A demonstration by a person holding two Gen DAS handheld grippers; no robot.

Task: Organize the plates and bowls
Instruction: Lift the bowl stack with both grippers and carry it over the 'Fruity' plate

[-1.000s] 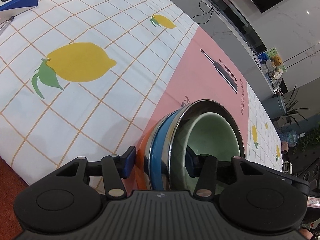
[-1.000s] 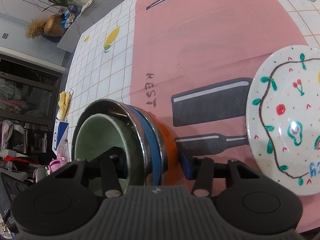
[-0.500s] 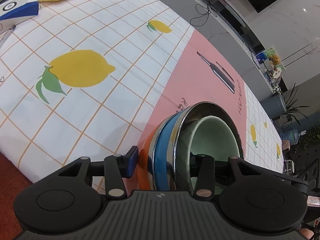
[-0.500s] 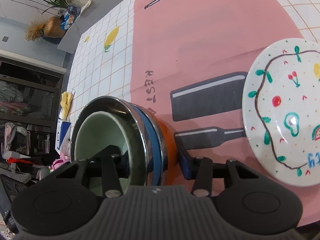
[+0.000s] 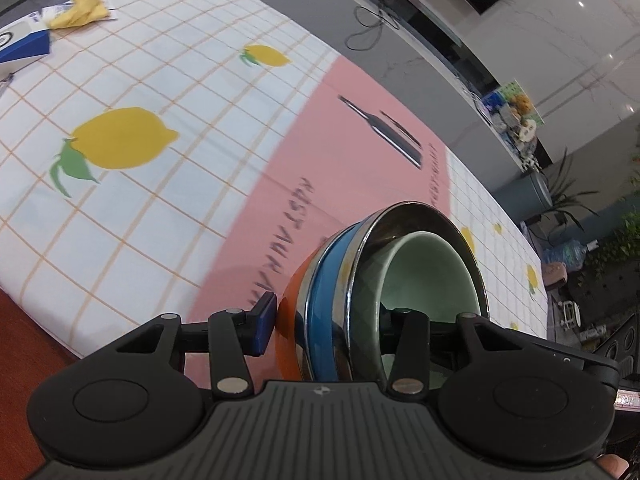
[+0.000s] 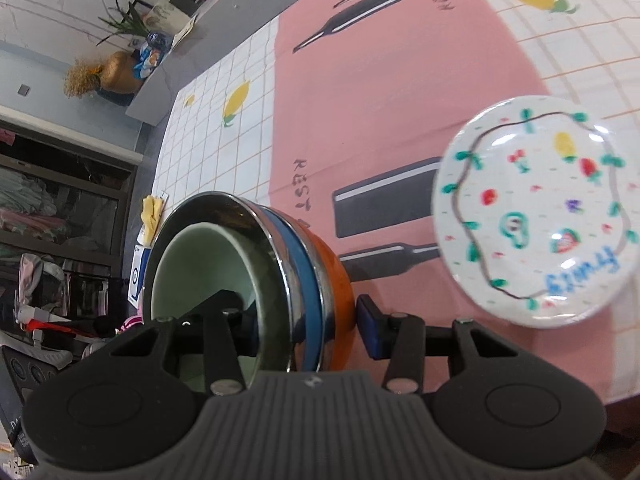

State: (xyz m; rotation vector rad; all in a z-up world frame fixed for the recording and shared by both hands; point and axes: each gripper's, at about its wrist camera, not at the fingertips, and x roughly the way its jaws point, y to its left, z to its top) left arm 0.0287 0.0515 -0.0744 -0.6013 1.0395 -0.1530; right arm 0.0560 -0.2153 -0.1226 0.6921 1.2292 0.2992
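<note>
A nested stack of bowls point(image 5: 332, 304), orange outside, then blue, steel and pale green inside point(image 5: 428, 276), is held above the tablecloth. My left gripper point(image 5: 328, 324) is shut on one side of its wall, one finger inside and one outside. My right gripper point(image 6: 308, 320) is shut on the opposite side of the stack point(image 6: 308, 280) the same way. A white plate point(image 6: 536, 240) painted with fruit lies on the pink part of the cloth, to the right of the stack in the right wrist view.
The table carries a white lemon-print cloth point(image 5: 120, 148) with a pink panel point(image 6: 400, 92). A blue and white box point(image 5: 20, 46) and a yellow cloth point(image 5: 82, 12) lie at the far left. A counter and plants stand beyond the table.
Both grippers have lifted the bowl stack higher and moved it over the pink panel toward the plate. The grip is unchanged.
</note>
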